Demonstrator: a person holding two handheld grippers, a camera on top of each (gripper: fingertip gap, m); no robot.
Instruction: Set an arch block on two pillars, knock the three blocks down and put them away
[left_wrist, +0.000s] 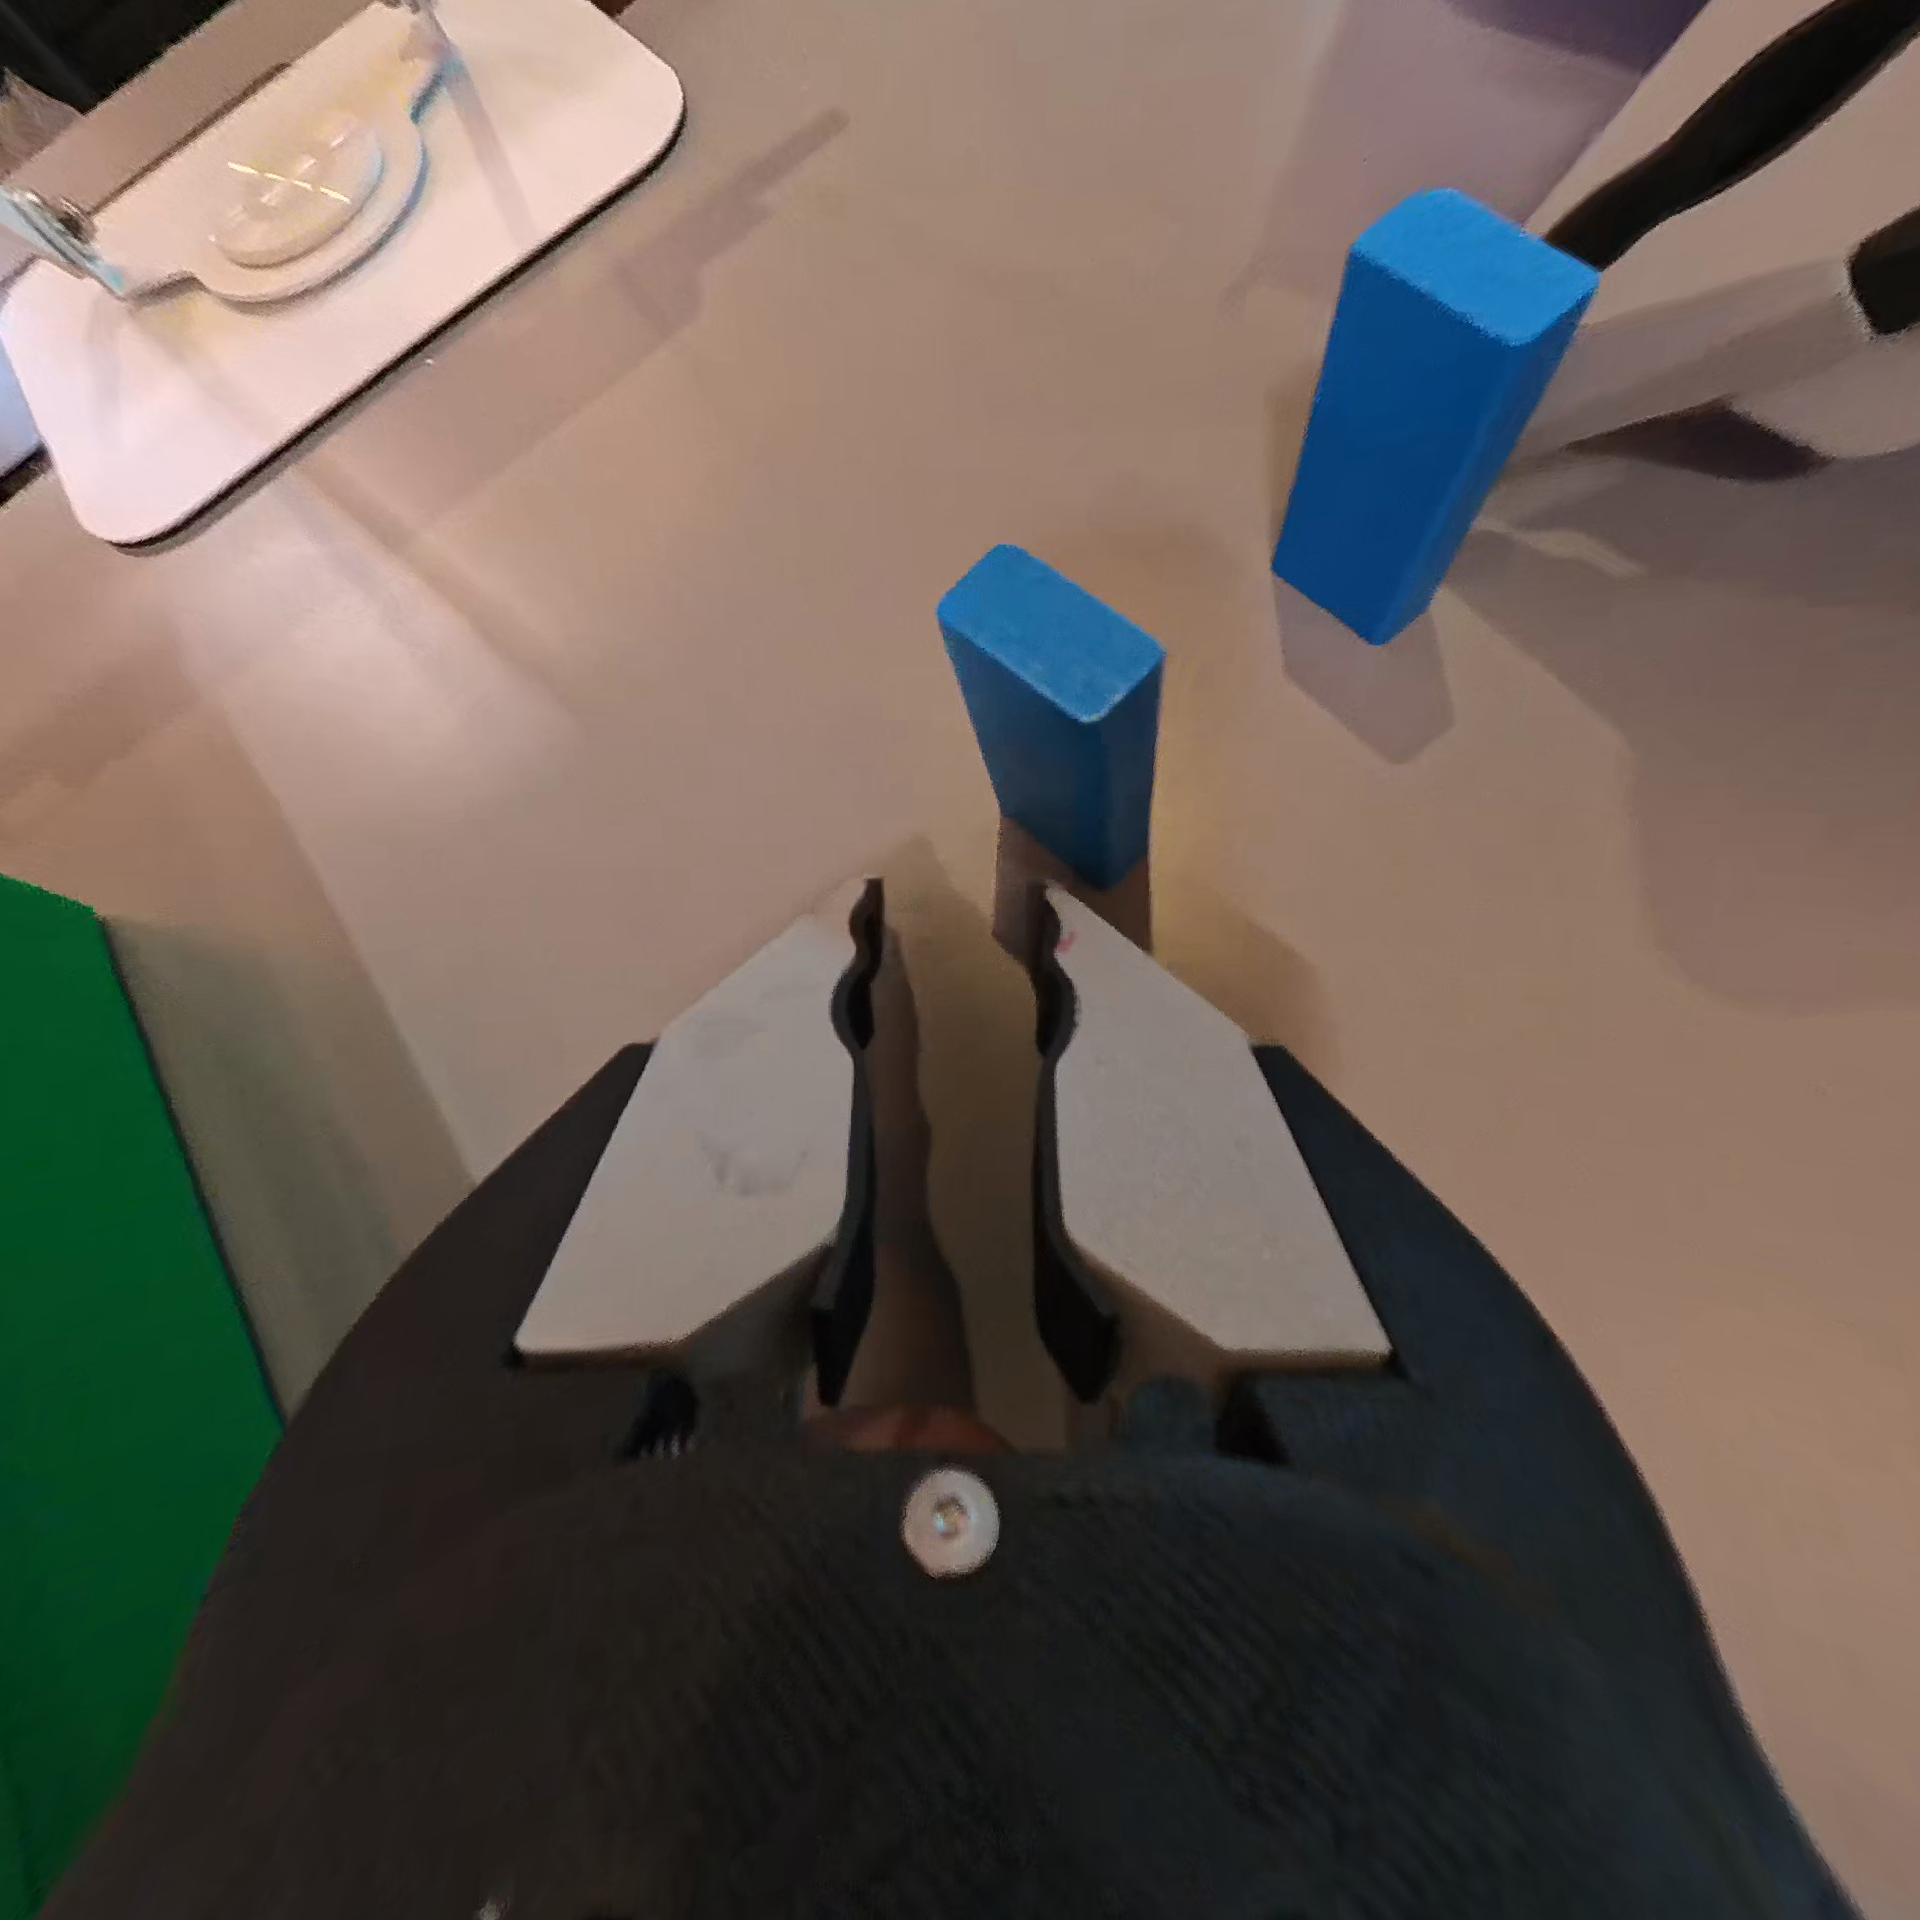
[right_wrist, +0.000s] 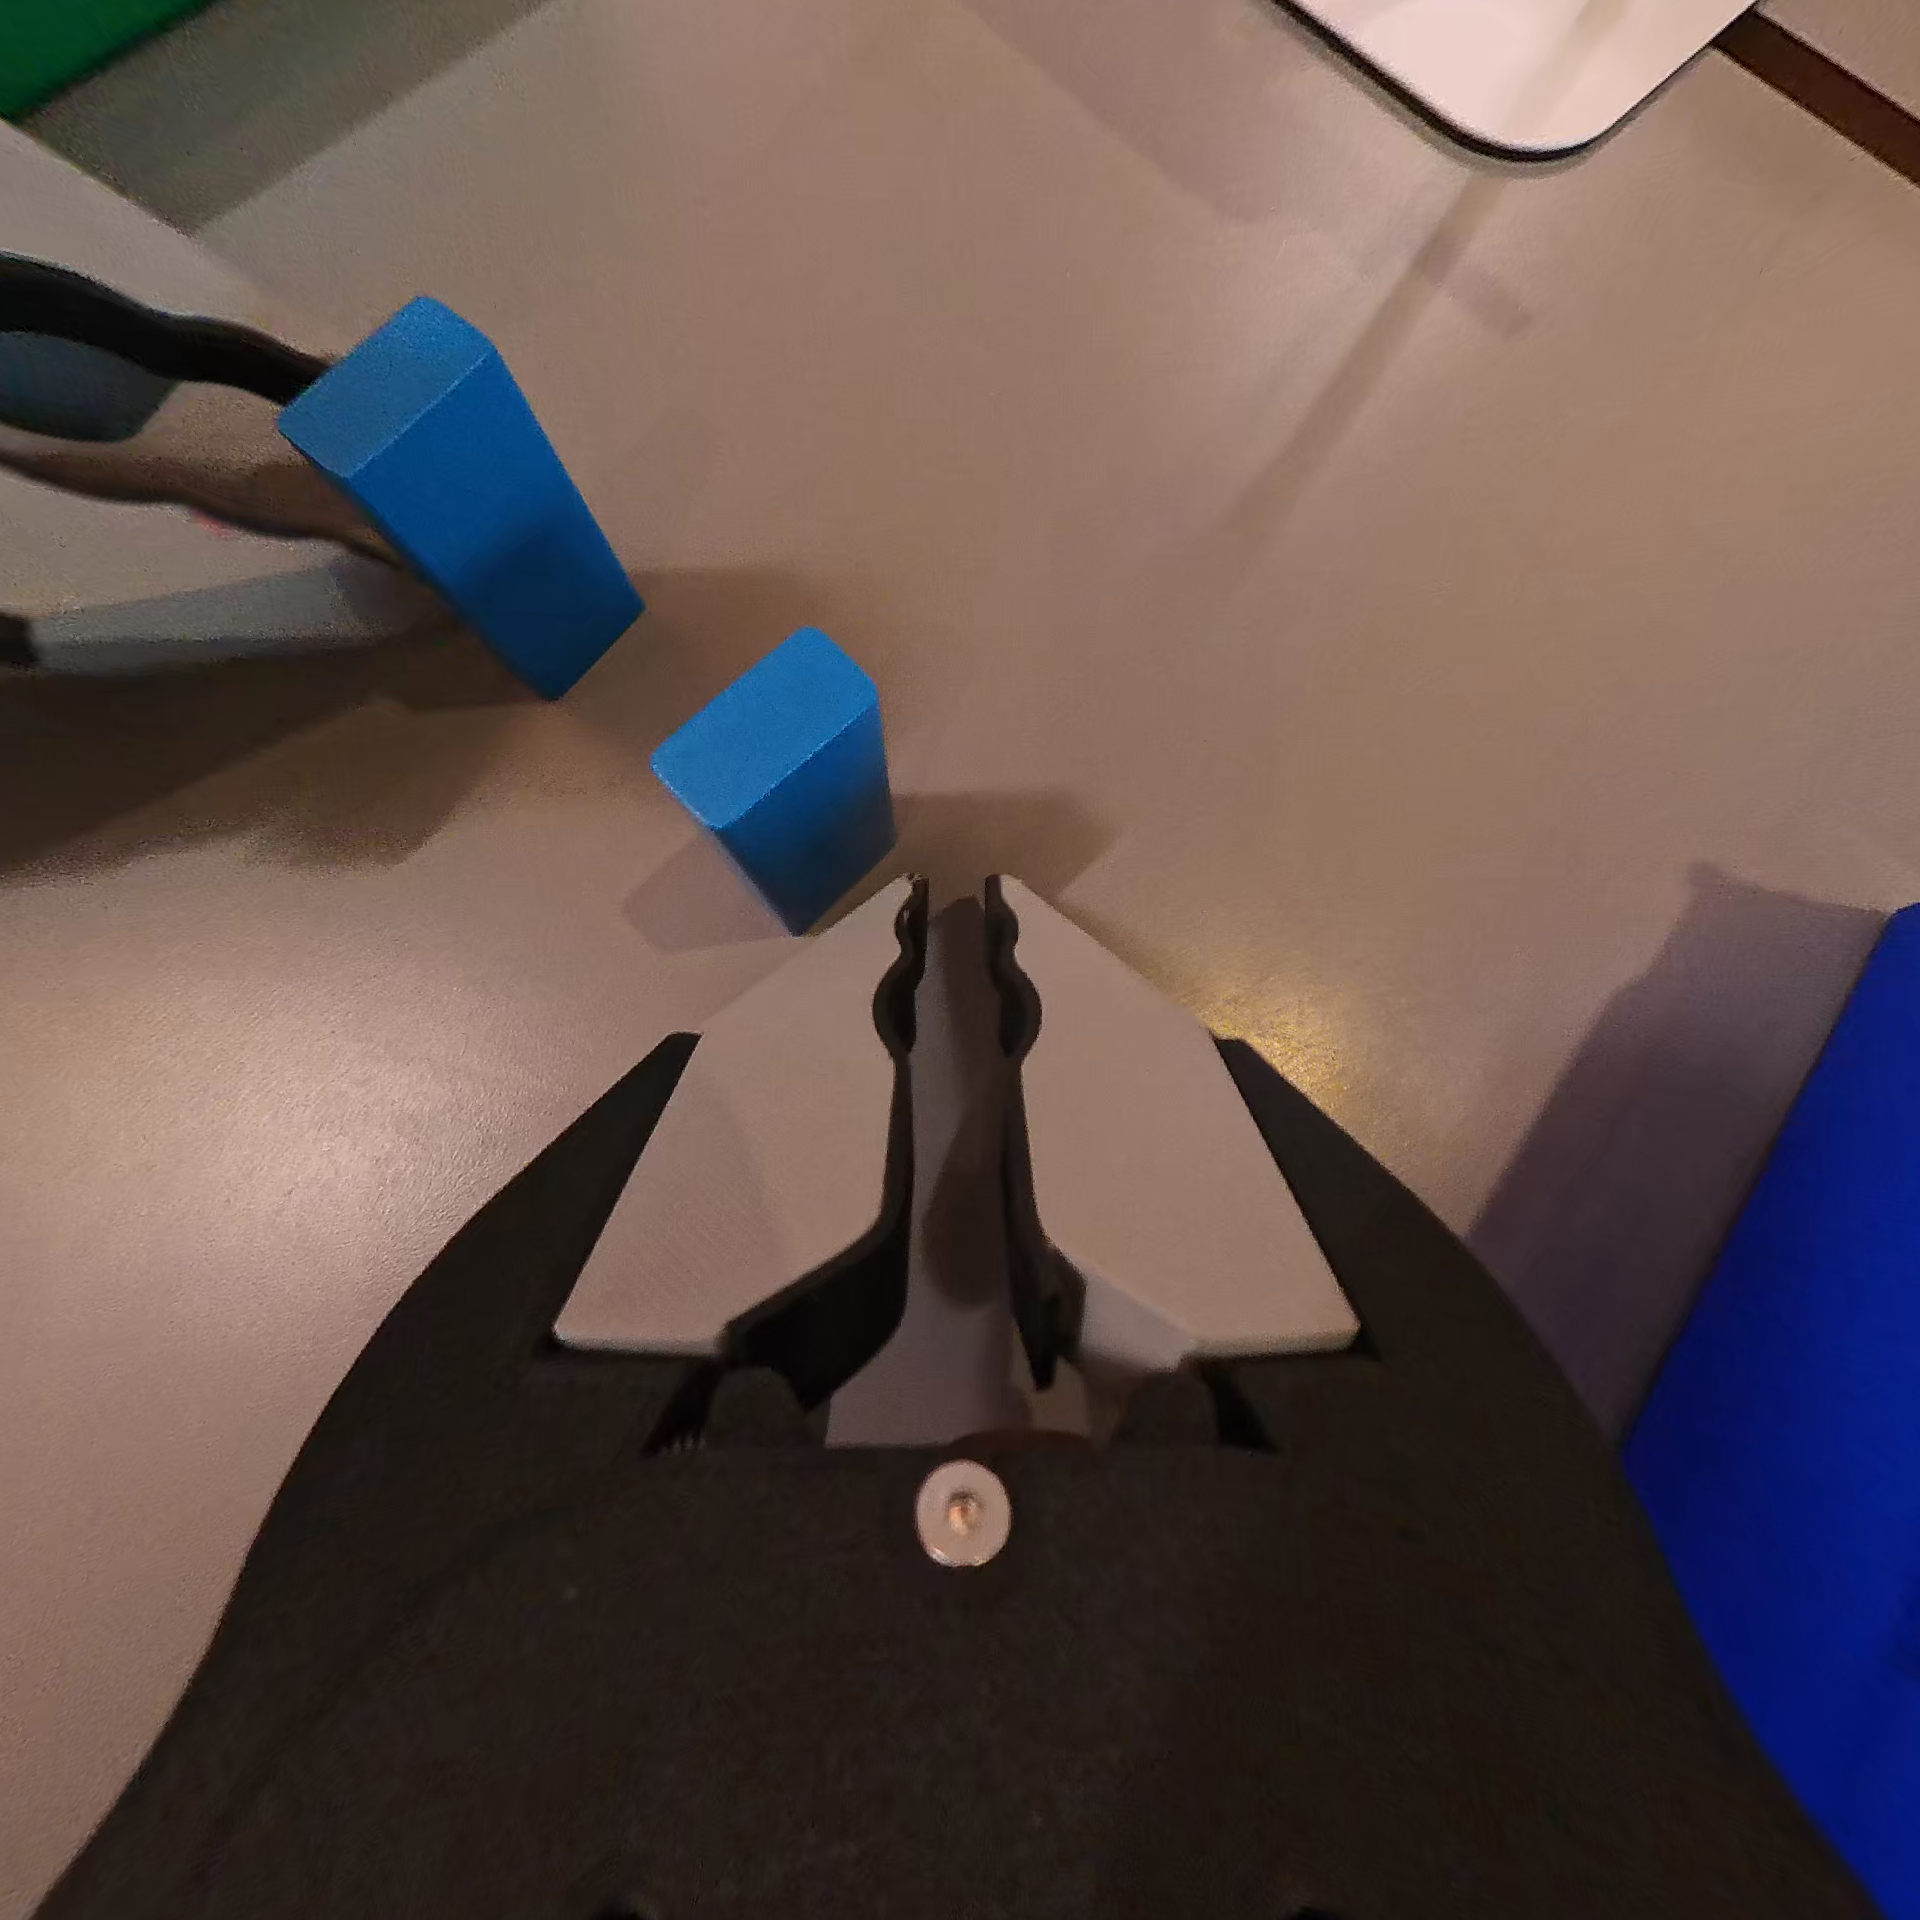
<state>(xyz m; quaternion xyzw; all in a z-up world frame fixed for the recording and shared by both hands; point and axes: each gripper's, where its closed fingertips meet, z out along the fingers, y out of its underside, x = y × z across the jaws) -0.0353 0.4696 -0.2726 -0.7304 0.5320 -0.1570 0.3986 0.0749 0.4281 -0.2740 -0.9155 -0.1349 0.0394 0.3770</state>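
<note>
Beside the near pillar, my left claw released, right claw slightly parted, empty, green box only leftward, dark blue box only rightward, bare table between pillars.

Matt blue painted blocks stand on a smooth, faintly sheened beige table; the gripper body looks like ribbed black plastic

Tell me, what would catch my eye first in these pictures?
Two bright blue pillars stand upright and apart on the beige table, unmissable. Each camera looks down its own grey-fingered gripper, left and right, jaws slightly parted and empty, each just short of one pillar.
</note>
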